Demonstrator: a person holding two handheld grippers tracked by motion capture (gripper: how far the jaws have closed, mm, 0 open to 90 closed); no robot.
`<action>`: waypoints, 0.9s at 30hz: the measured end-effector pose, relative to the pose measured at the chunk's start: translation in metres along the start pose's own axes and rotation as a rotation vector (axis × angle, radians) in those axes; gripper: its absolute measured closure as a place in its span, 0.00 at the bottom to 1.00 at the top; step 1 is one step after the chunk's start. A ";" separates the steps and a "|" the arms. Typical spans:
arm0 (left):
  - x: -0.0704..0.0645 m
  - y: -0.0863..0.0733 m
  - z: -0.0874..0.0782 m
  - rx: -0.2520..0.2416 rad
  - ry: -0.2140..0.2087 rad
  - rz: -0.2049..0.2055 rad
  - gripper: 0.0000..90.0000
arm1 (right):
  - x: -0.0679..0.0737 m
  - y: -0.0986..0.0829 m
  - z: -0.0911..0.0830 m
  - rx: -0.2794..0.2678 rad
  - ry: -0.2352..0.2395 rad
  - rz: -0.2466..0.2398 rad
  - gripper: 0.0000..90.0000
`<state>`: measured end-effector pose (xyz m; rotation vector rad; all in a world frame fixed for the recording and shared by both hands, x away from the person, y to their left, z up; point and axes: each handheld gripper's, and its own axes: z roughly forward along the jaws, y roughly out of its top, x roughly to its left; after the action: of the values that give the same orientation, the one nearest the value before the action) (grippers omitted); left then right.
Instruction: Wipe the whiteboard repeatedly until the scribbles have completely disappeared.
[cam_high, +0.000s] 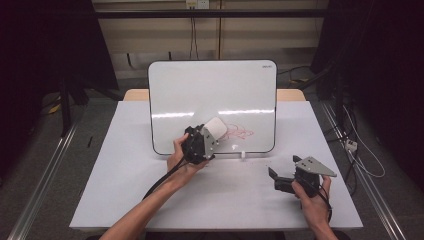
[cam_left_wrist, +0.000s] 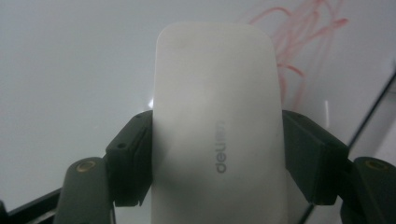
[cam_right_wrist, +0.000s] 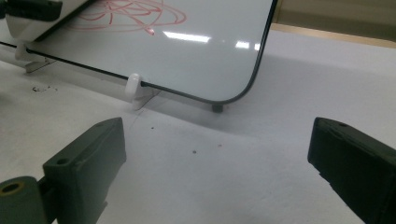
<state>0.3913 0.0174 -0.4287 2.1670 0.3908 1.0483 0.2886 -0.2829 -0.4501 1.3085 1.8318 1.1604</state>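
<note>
White eraser (cam_left_wrist: 217, 135) clamped in left tool (cam_high: 207, 136), beside red scribble (cam_high: 239, 132) on whiteboard (cam_high: 200, 95).

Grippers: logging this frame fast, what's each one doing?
Left gripper: shut on the white eraser, at the whiteboard.
Right gripper: open, holding nothing, above the table.

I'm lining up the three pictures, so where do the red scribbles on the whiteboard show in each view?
High view: red scribbles low on the whiteboard, right of the eraser in the left claw.
Left gripper view: upper right, beyond the eraser.
Right gripper view: top left.
Shared landmark: the whiteboard's black rim.
</note>
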 end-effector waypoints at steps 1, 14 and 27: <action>0.000 0.001 0.000 0.005 0.001 0.000 0.34 | 0.000 0.000 0.000 0.000 0.001 0.000 0.05; 0.021 0.007 0.002 0.006 -0.017 -0.045 0.35 | -0.001 -0.001 -0.001 0.000 0.003 0.002 0.05; 0.064 0.015 0.004 -0.013 0.046 -0.144 0.35 | -0.002 -0.001 -0.002 0.000 0.000 0.003 0.05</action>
<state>0.4337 0.0387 -0.3837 2.0729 0.5510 1.0183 0.2870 -0.2854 -0.4504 1.3116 1.8303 1.1626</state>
